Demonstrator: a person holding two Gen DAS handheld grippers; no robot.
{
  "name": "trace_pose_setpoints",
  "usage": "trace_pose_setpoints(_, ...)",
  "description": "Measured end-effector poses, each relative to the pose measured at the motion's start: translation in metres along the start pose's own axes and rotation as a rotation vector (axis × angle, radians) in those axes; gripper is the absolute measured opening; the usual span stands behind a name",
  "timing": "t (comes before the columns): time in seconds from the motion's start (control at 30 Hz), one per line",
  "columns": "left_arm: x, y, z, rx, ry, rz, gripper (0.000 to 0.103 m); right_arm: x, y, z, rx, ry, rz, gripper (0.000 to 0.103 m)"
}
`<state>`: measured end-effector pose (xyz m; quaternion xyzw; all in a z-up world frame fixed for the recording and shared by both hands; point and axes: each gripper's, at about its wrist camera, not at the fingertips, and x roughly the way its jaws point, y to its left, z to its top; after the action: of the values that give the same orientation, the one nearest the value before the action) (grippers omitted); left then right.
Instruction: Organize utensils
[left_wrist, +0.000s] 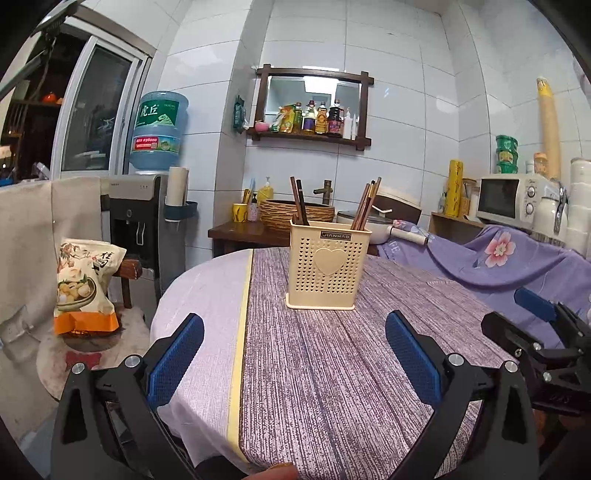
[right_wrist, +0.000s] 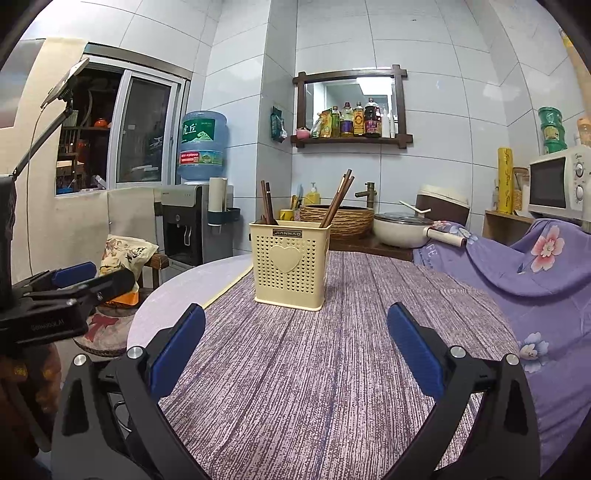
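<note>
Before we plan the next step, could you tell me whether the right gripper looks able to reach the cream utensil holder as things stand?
Probably yes. The right gripper is open and empty, and only bare tablecloth lies between it and the utensil holder, which stands upright with chopsticks inside.

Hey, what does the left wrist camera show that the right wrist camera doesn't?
Only the left wrist view: the right gripper at its right edge, and a fingertip at the bottom edge.

Only the right wrist view: the left gripper at its left edge, and a lamp on a stand by the window.

Both: the cream holder standing upright on the round table, chopsticks sticking out of it, the water bottle and the microwave. Each gripper's jaws stand open with nothing between them.
</note>
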<state>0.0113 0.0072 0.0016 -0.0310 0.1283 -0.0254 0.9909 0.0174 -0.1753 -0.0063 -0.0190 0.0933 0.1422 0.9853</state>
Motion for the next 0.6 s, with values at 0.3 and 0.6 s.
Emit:
trace_pose_setpoints(0.3, 0.0025, -0.0014, -0.0035, 0.014, 0.011, 0.005, 0.097, 0.003, -0.0021, 0.0007, 0.023, 0.013, 0.012, 0.097)
trace_pose_setpoints(0.6, 0.0034, -0.0011, -0.0037, 0.011, 0.022, -0.001, 0.097, 0.005, -0.0049, 0.0, 0.03, 0.019, 0.015, 0.097)
